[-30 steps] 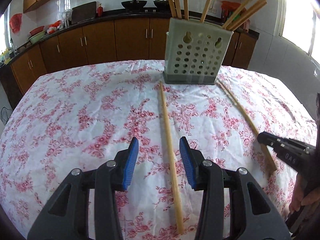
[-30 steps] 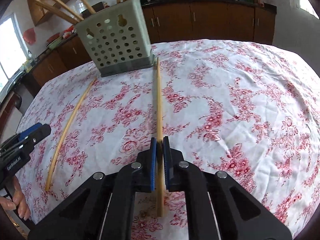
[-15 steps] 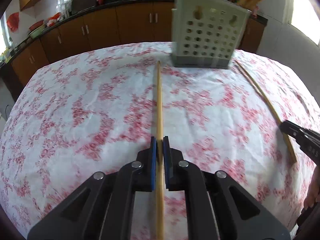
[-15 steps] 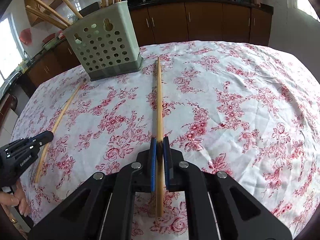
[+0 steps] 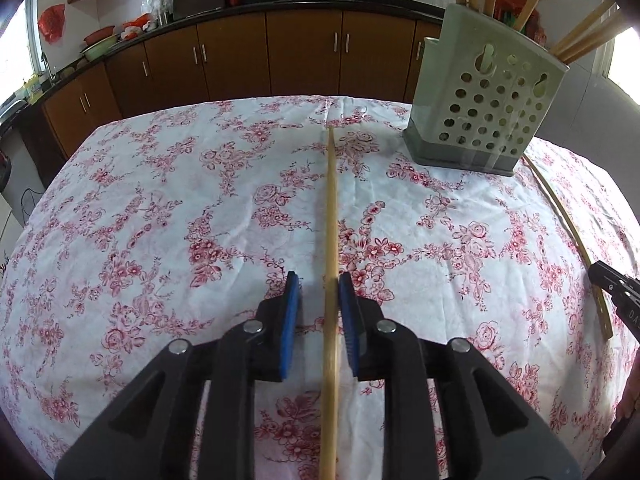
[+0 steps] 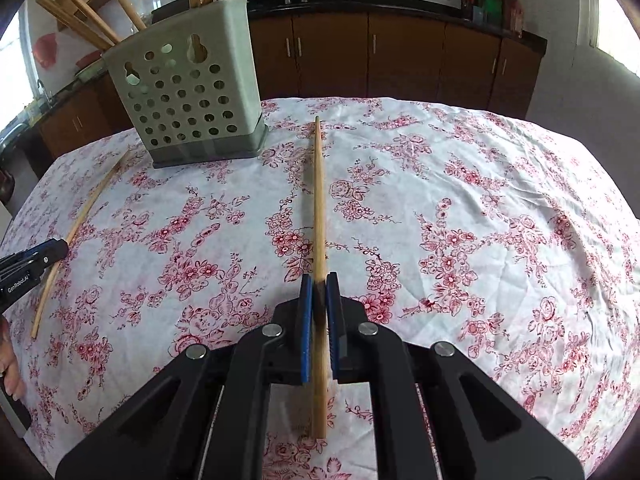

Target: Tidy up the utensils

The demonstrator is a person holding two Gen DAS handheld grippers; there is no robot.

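Jaws: left gripper (image 5: 319, 290) narrowly parted around chopstick (image 5: 331, 216); right gripper (image 6: 319, 294) clamps another chopstick (image 6: 318, 208); holder (image 6: 188, 92) has chopsticks.

Both cams low and close over the floral tablecloth (image 5: 160, 208), looking forward along own fingers toward the kitchen cabinets (image 6: 400, 64). Left view sits left of the perforated holder (image 5: 484, 108), right view right of it; both share holder and cloth.

Daylight pours in from windows (image 5: 624, 52) at the frame edges, blown out to pure white; the floral tablecloth (image 6: 460, 208) is bright and evenly lit, shadows soft; heavy fisheye bending plus dark vignette in the corners; the cabinets (image 5: 240, 60) look dim but sharp enough
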